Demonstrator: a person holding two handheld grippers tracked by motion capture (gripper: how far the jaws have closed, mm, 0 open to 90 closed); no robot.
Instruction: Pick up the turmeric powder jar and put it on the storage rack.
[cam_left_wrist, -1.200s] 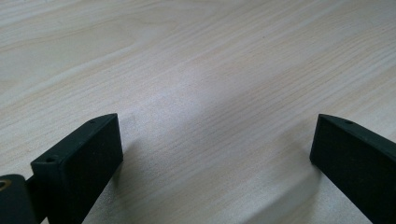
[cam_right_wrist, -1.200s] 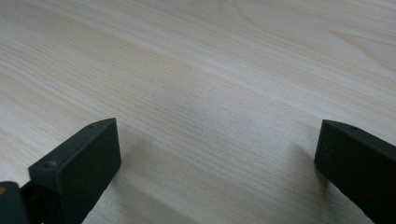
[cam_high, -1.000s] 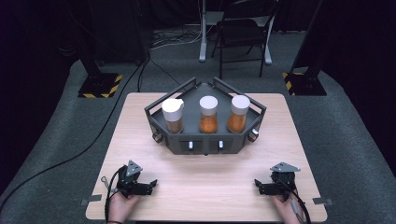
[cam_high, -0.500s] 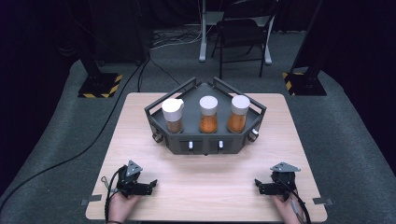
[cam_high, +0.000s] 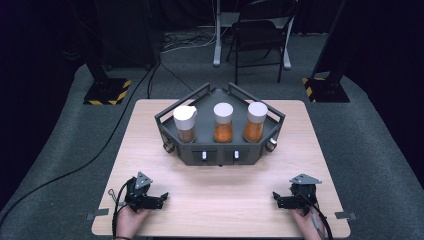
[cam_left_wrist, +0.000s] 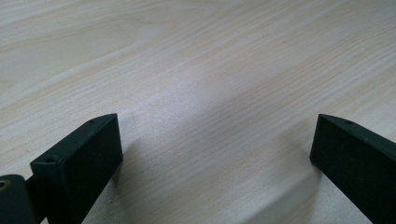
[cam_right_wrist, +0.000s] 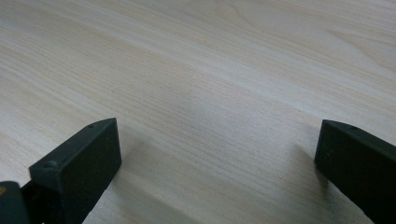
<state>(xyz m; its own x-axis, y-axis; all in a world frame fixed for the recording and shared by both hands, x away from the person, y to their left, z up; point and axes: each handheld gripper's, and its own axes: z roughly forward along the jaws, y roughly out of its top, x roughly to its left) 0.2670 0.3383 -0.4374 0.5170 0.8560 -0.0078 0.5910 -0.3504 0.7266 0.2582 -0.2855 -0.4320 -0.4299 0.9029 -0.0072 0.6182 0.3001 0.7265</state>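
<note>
A dark grey angular rack (cam_high: 218, 152) stands mid-table and holds three white-capped jars of orange-brown contents: left jar (cam_high: 185, 123), middle jar (cam_high: 223, 123), right jar (cam_high: 255, 121). My left gripper (cam_high: 161, 198) rests near the table's front left corner, held by a hand, pointing toward the centre. My right gripper (cam_high: 276, 198) rests near the front right corner, also pointing inward. In the left gripper view, the gripper (cam_left_wrist: 212, 144) has its jaws wide apart over bare wood. The right gripper (cam_right_wrist: 215, 147) stands the same in its own view, with nothing between the jaws.
The light wooden table (cam_high: 220, 192) has free surface between the rack and both grippers. Grey carpet surrounds it. A black chair (cam_high: 260, 30) and stand bases with yellow-black tape (cam_high: 106, 91) sit beyond the far edge. A cable (cam_high: 75, 167) runs along the floor at left.
</note>
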